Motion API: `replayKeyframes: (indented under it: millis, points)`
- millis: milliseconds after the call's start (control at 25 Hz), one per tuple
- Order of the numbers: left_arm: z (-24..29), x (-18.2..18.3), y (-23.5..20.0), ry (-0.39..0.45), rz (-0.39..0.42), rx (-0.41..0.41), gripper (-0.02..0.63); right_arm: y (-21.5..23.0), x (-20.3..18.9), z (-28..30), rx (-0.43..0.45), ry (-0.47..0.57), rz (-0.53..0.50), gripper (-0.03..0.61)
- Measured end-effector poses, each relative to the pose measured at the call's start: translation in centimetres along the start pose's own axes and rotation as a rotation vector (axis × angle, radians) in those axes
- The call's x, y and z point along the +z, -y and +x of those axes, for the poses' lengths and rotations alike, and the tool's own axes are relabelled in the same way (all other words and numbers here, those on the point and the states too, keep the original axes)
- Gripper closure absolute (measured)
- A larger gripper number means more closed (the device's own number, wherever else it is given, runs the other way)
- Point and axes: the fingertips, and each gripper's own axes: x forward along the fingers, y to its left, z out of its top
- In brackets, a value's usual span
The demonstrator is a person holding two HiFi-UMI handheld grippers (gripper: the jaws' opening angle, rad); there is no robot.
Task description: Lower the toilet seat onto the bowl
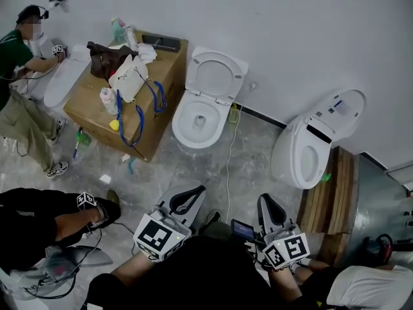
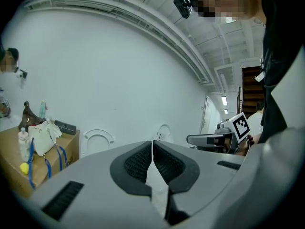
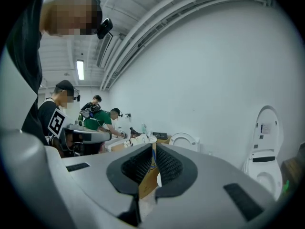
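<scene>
standing upright against the wall, the toilet seat [image 1: 217,75] is still raised above its bowl [image 1: 195,120], at twelve o'clock from both tools, so no lowering looks done yet. the left gripper [image 1: 191,196] and right gripper [image 1: 268,204] hang well short, jaws pressed together, empty. a cardboard box [image 1: 169,70] sits at the bowl's nine o'clock.
</scene>
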Motion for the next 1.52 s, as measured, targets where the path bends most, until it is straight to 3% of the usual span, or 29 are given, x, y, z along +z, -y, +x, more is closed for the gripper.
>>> replayKeyframes:
  millis: [320,640,880,1240,1520]
  points:
    - [1.8,0.3,-3.7,-0.028,-0.010,0.035,0.592,0.8,-0.4,4.6,0.037,-0.032,0.038,0.531]
    - [4.0,2.3,-7.2,-0.015,0.012,0.118,0.592,2.5,2.0,9.4,0.119,-0.017,-0.023,0.531]
    - [9.2,3.2,-8.9,-0.040,-0.003,0.138,0.592,6.9,2.6,13.5,0.164,-0.025,0.016,0.531]
    - [18.4,7.4,-9.9,-0.042,0.045,0.167,0.592,14.8,6.4,17.9,0.239,0.000,0.018,0.532]
    - [22.0,8.2,-10.8,-0.064,0.044,0.204,0.592,18.1,7.5,20.2,0.296,0.004,0.012,0.532]
